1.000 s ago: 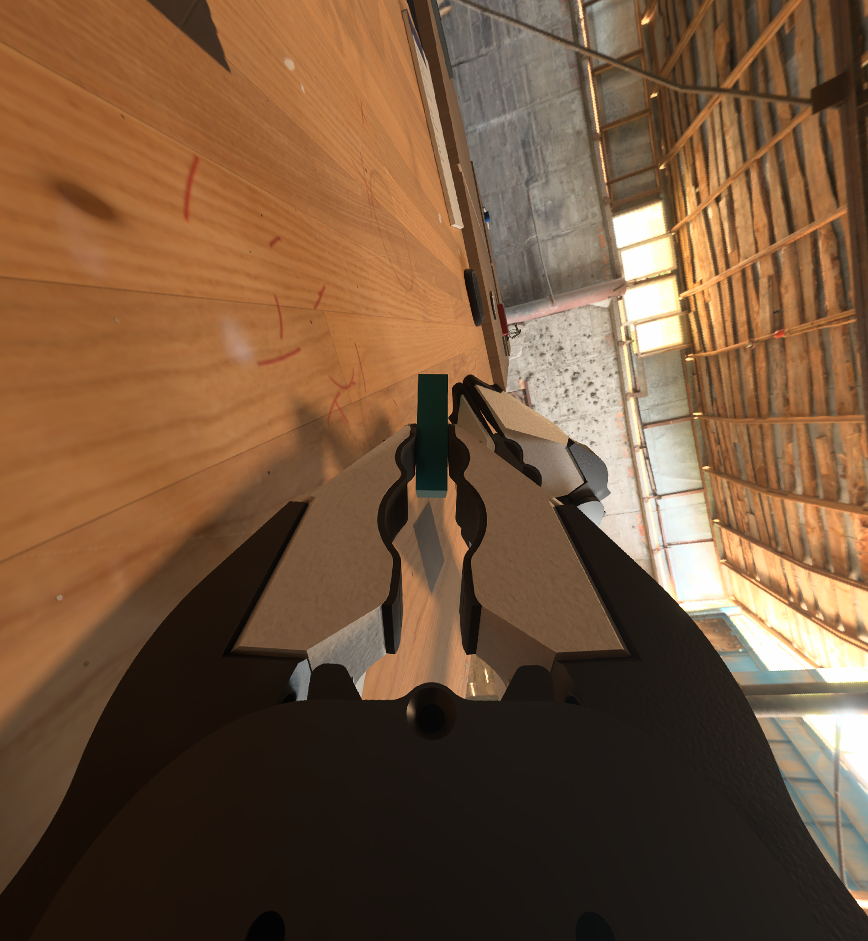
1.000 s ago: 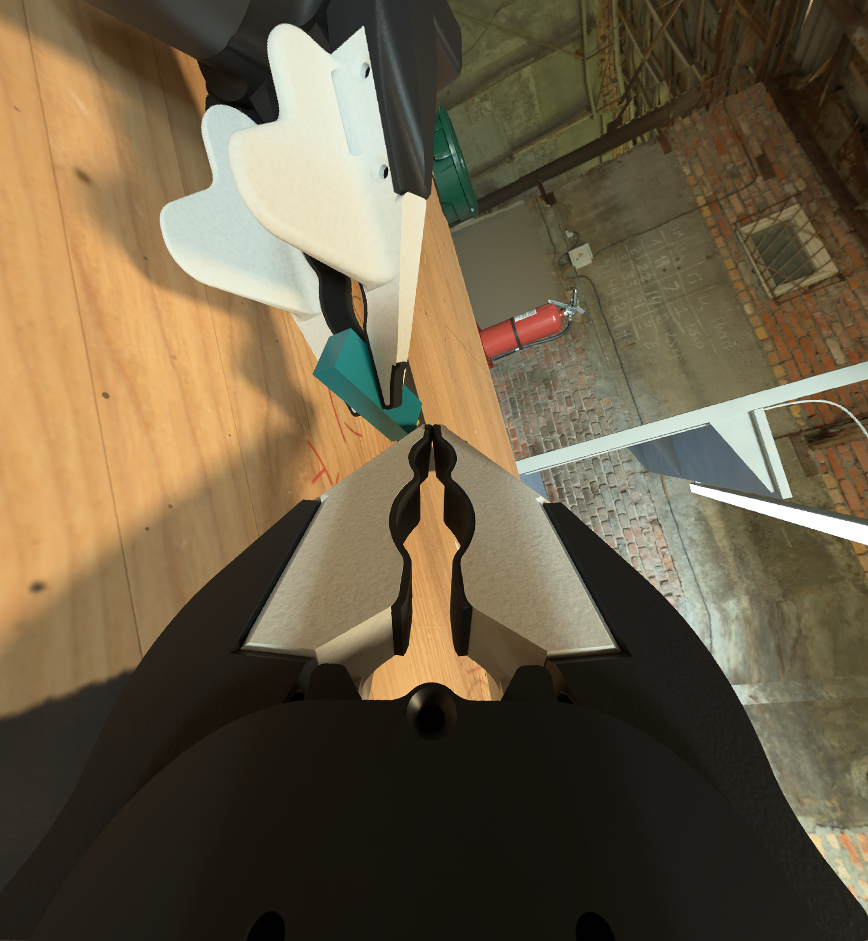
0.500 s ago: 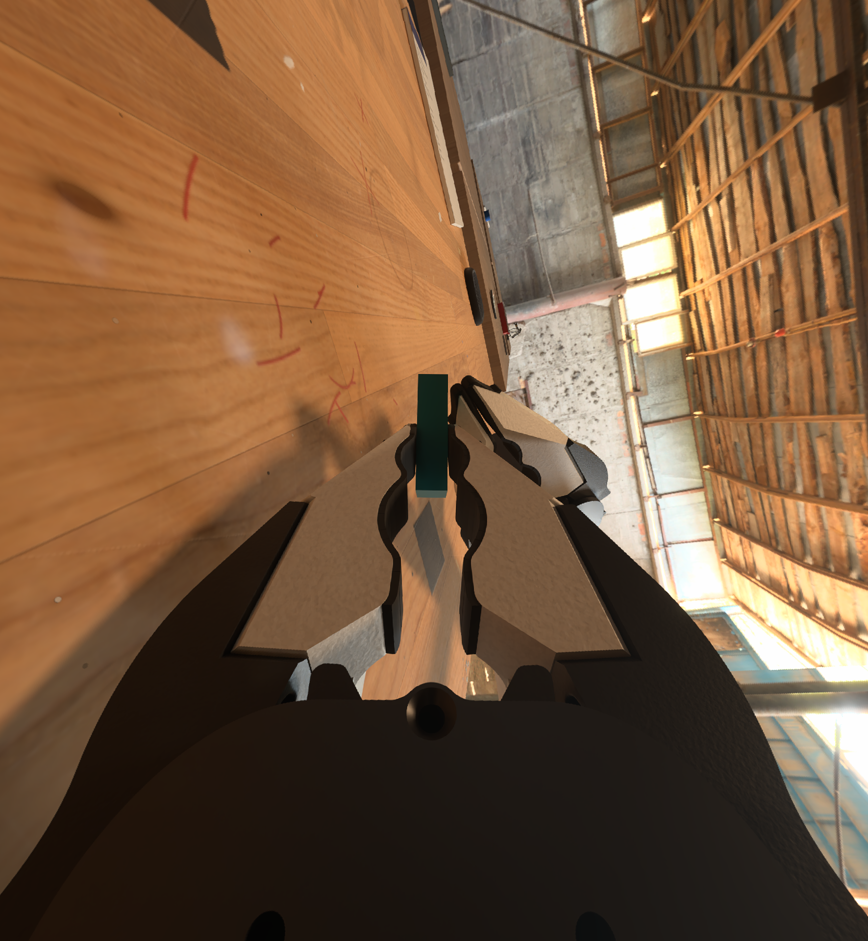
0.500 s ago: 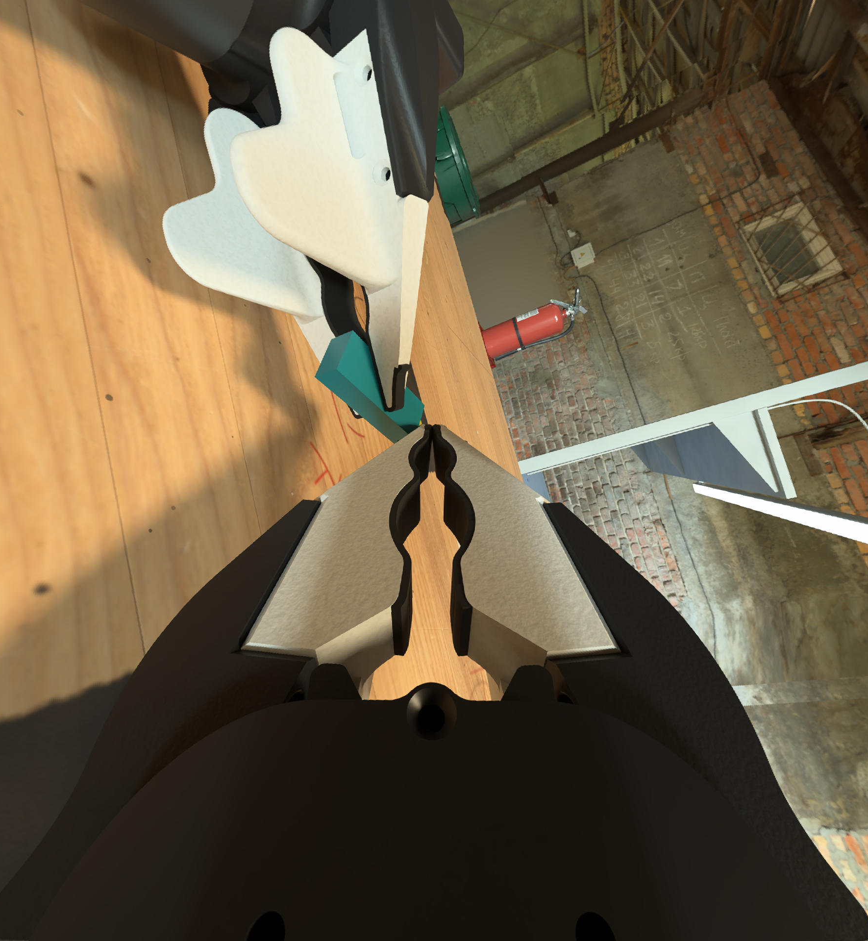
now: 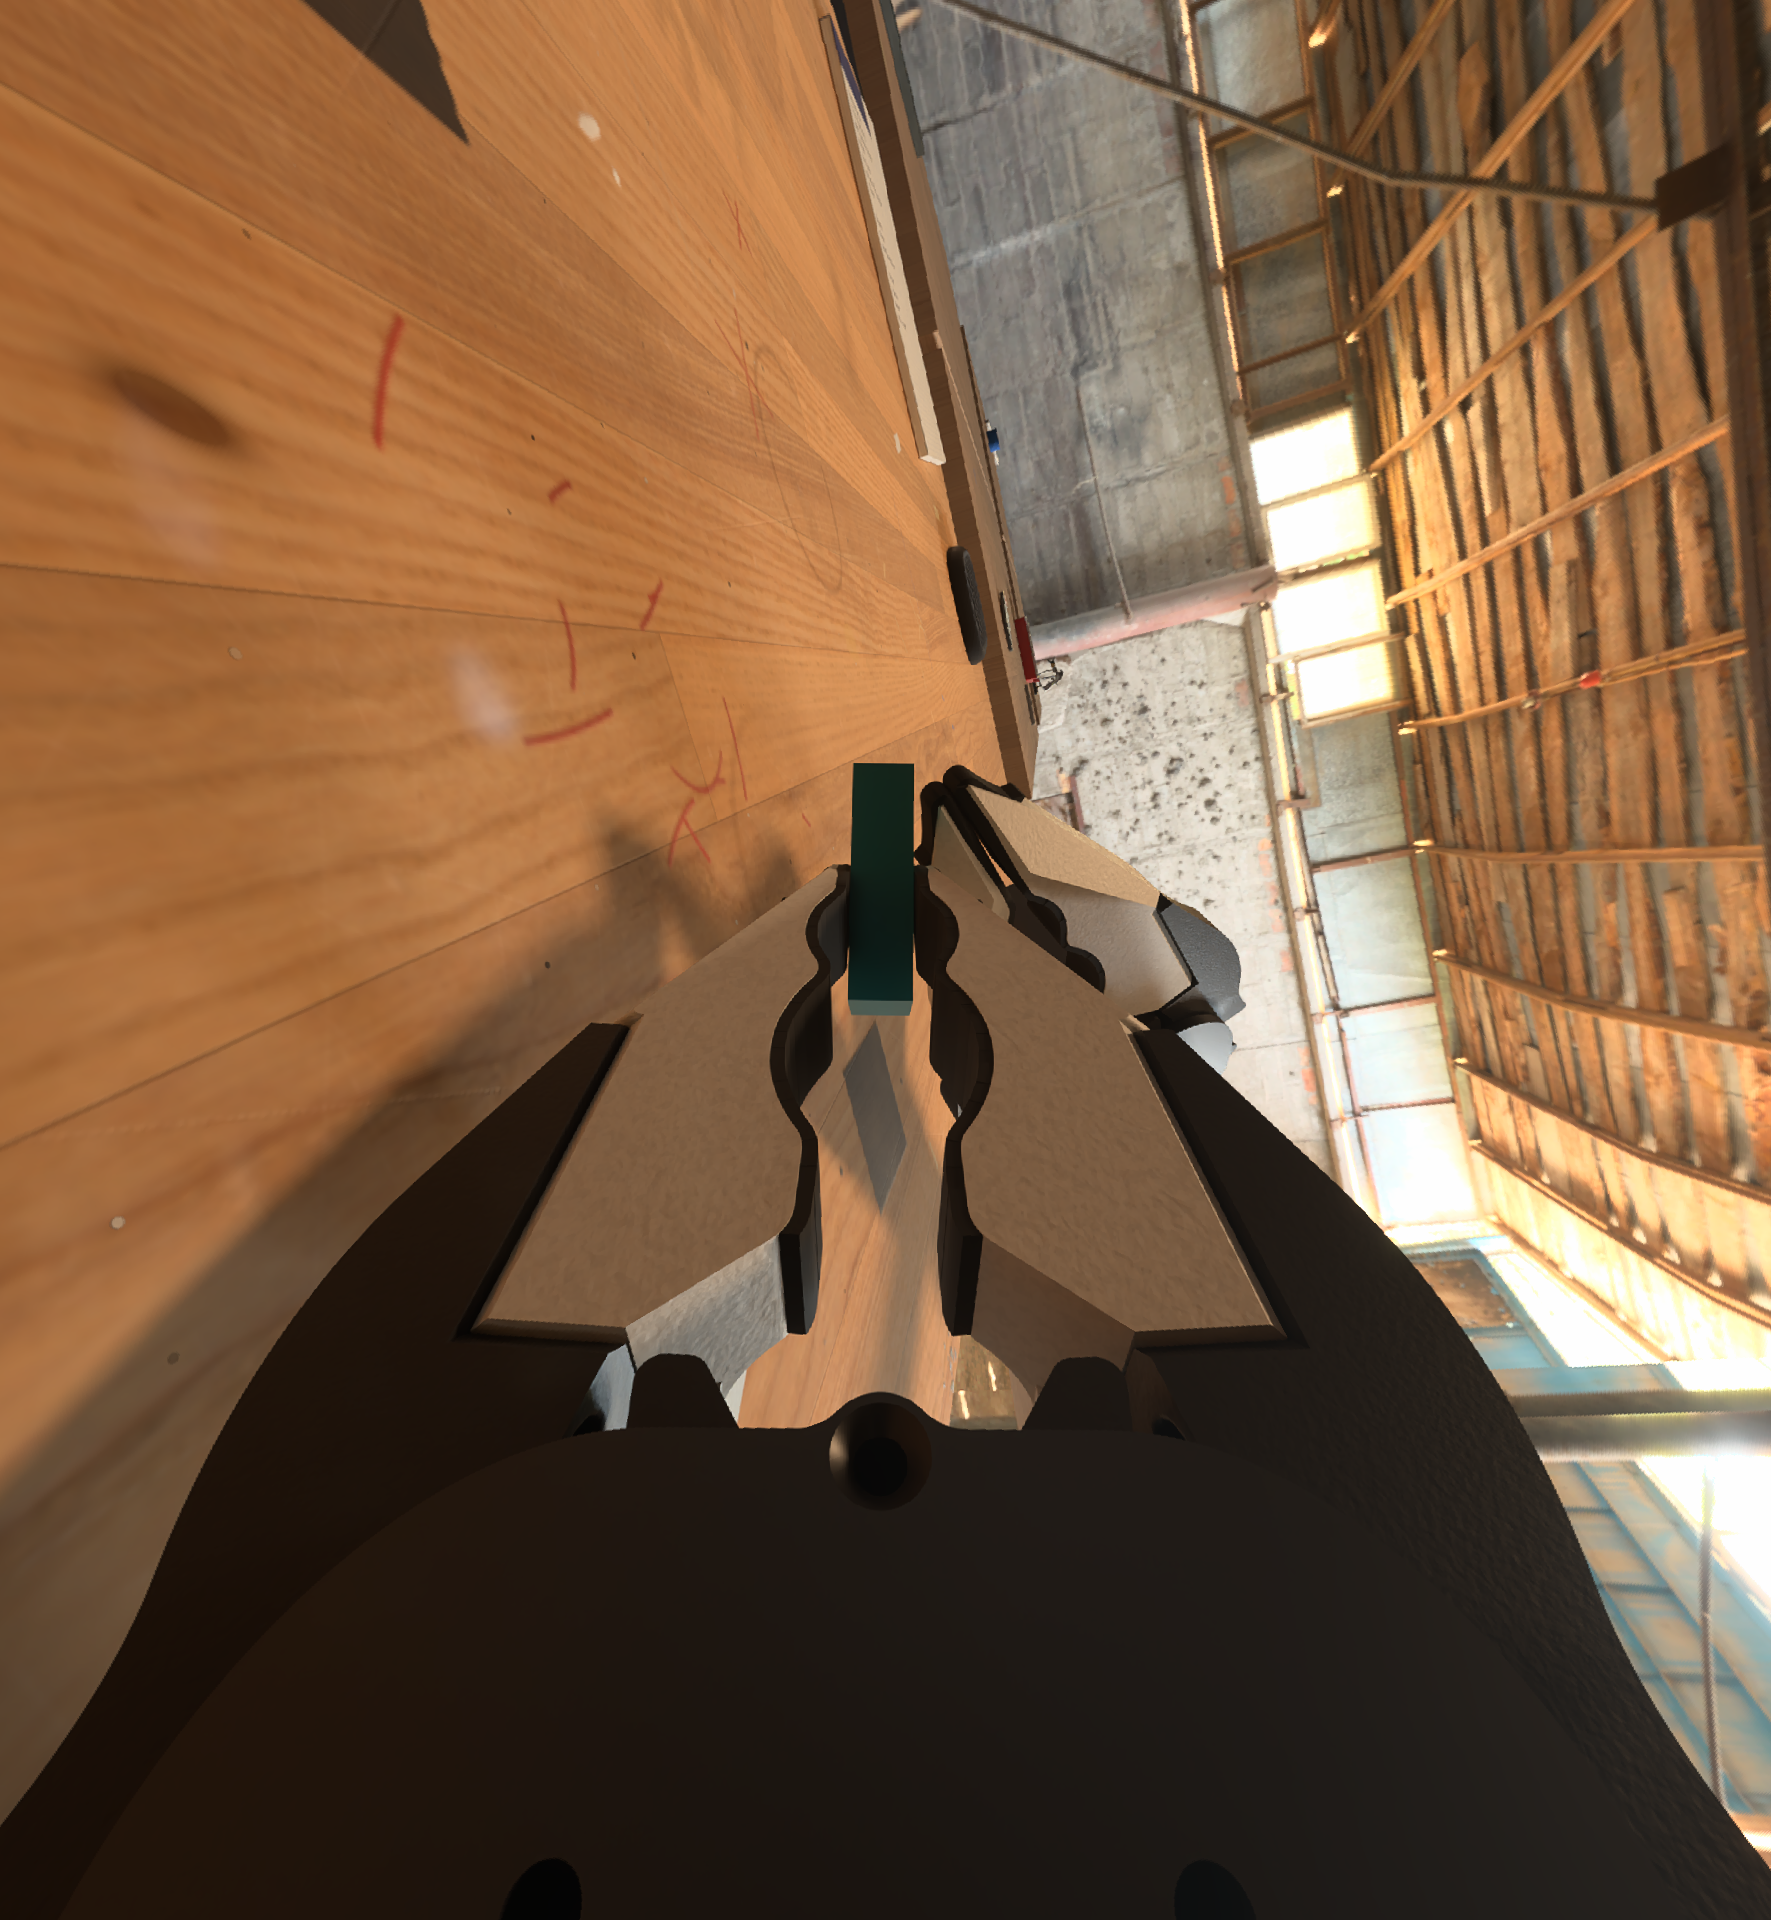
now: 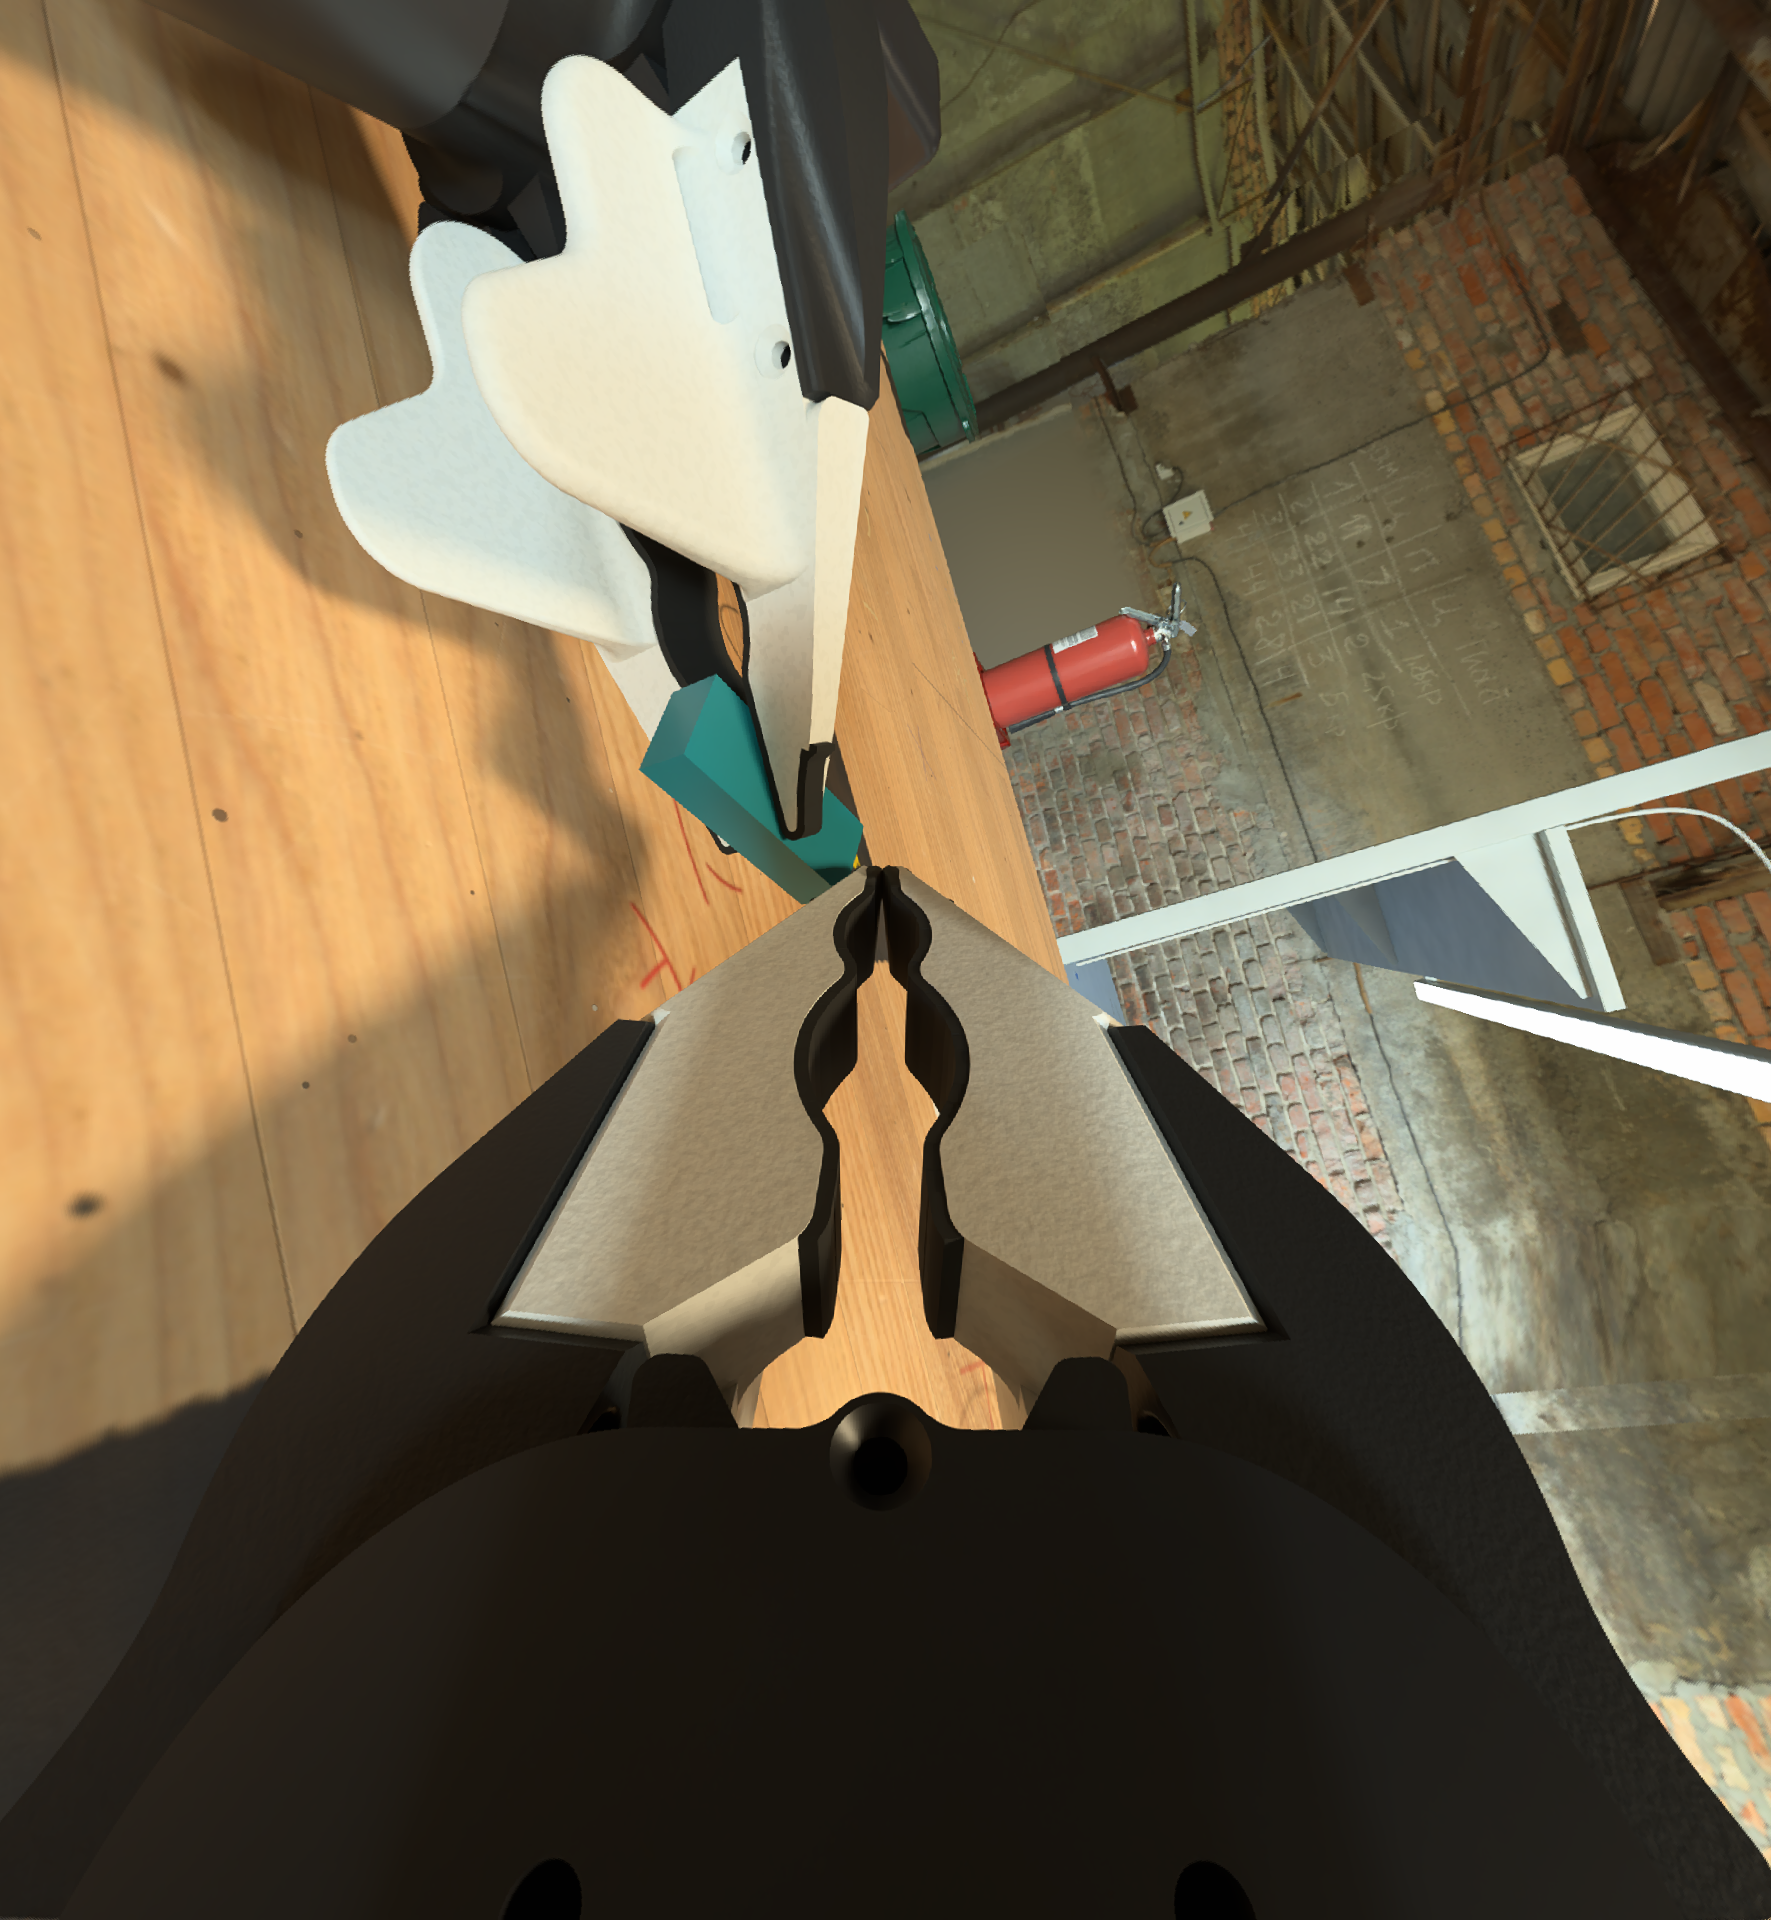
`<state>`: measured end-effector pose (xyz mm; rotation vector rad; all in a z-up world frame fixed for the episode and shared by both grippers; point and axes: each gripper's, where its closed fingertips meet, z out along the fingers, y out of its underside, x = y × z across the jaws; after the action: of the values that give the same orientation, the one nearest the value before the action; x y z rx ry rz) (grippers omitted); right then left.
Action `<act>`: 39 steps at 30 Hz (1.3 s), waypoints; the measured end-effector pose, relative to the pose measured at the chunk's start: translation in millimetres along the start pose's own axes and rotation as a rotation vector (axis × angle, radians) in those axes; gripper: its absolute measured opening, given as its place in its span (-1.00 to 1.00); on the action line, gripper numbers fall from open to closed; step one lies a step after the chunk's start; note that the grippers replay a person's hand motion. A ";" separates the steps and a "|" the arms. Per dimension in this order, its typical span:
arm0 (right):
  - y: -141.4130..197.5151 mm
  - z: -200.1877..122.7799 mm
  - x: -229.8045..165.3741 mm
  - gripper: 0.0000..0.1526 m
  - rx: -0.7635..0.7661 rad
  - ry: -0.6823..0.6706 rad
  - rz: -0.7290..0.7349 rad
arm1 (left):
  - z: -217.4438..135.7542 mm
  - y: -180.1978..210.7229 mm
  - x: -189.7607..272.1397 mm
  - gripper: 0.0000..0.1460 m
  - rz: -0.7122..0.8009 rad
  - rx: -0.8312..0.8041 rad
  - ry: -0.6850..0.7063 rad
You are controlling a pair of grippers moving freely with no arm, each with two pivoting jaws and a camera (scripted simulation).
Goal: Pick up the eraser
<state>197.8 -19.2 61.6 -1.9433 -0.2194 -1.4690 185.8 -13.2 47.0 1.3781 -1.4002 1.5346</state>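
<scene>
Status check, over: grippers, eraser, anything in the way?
Left gripper shut on eraser, held off the table. Right gripper shut, empty, tips close by the eraser. Nothing in the way.

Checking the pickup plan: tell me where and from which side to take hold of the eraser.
Grip the eraser across its two broad flat faces, near the middle of its length. It is a thin teal slab, so the narrow thickness fits between the fingers. The left tongs already pinch it this way, end-on, above the table.
</scene>
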 end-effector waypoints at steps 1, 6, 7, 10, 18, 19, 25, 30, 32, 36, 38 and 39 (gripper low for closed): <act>-0.1 0.0 -0.1 -1.00 0.000 0.000 -0.001 | 0.0 0.1 0.0 -0.85 0.000 -0.001 0.000; -0.4 -0.1 -0.7 -1.00 0.000 -0.002 -0.002 | -0.1 -0.2 0.0 -0.85 0.000 0.001 0.000; -0.4 0.0 -1.0 -1.00 0.000 -0.004 -0.003 | -0.1 -0.1 0.0 -0.85 0.000 0.000 0.001; -0.3 0.2 -1.3 -1.00 -0.001 -0.005 -0.003 | -0.1 0.1 0.1 -0.85 0.000 -0.001 0.001; -0.2 0.5 -2.2 -1.00 -0.001 -0.009 -0.004 | -0.1 0.5 -0.1 -0.85 0.001 -0.003 0.001; -0.2 0.5 -2.2 -1.00 -0.001 -0.008 -0.003 | -0.1 0.4 -0.2 -0.85 0.001 -0.003 0.001; 0.0 0.7 -2.5 -1.00 0.003 -0.007 0.010 | -0.2 0.5 -0.6 -0.85 0.003 -0.002 -0.003; 0.3 0.9 -2.7 -1.00 0.008 -0.008 0.034 | -0.3 0.3 -1.0 -0.85 0.001 -0.001 -0.005; 0.6 1.1 -2.8 -1.00 0.010 -0.013 0.053 | -0.3 0.1 -1.2 -0.85 0.004 0.003 -0.010; 0.3 0.4 -2.3 -1.00 0.025 -0.016 0.119 | -0.7 0.5 -0.5 -0.85 0.005 0.000 -0.006; 0.2 0.0 -2.1 -1.00 0.027 -0.013 0.136 | -0.8 0.7 -0.2 -0.85 0.000 -0.004 -0.001; 0.3 -0.1 -2.3 -1.00 0.016 -0.013 0.142 | -0.9 0.8 -0.3 -0.85 -0.001 -0.006 -0.001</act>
<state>197.1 -18.8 59.4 -1.9156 -0.0966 -1.3584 184.9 -12.4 46.6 1.3756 -1.4037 1.5282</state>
